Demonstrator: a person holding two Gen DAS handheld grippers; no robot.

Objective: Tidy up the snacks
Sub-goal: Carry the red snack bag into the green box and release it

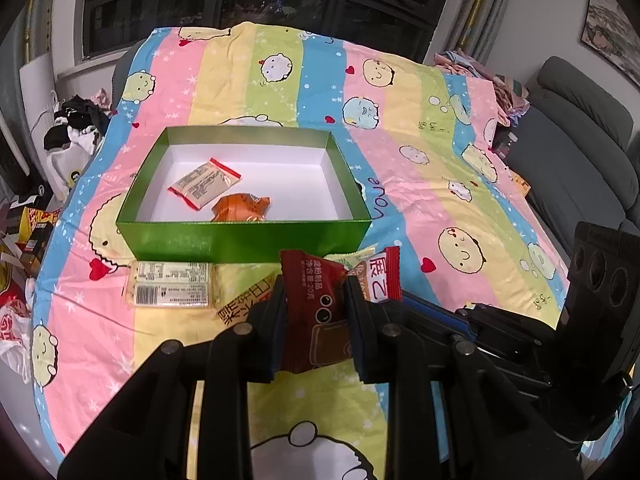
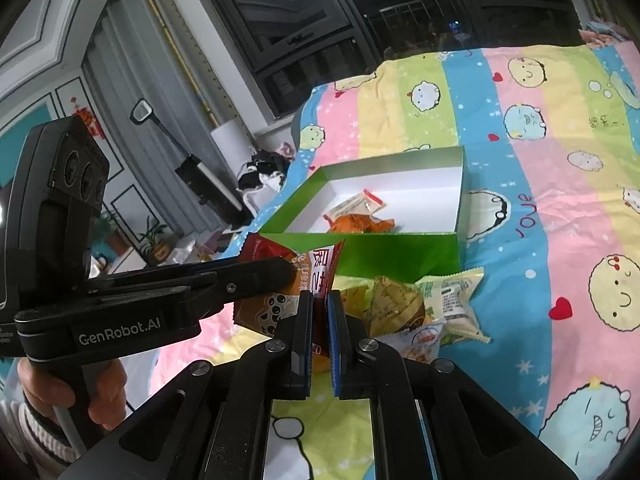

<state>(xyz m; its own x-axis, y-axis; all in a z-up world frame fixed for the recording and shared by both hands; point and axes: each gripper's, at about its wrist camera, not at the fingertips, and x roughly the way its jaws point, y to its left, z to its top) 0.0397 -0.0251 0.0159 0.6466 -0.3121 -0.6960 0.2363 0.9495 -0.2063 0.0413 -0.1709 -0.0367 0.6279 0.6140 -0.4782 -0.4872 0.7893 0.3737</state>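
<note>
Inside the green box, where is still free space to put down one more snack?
The green box is bare along its right half and far wall. Its near-left floor is crowded: a white packet and an orange packet lie there, side by side.

A box [image 1: 244,236] sits on the bed [image 1: 420,184], near its middle. In the box lie two packets, one [image 1: 205,182] behind and to the left of the other [image 1: 241,208], touching it. Before the box, on the bed, a flat pack [image 1: 171,283] lies to the left, and a heap of snacks [image 2: 416,312] lies to the right. Between them, just before the box's front wall, a pouch [image 1: 316,312] hangs above the bed, held in the left tongs [image 1: 316,308]; the right tongs [image 2: 319,320] pinch its edge from the right.
</note>
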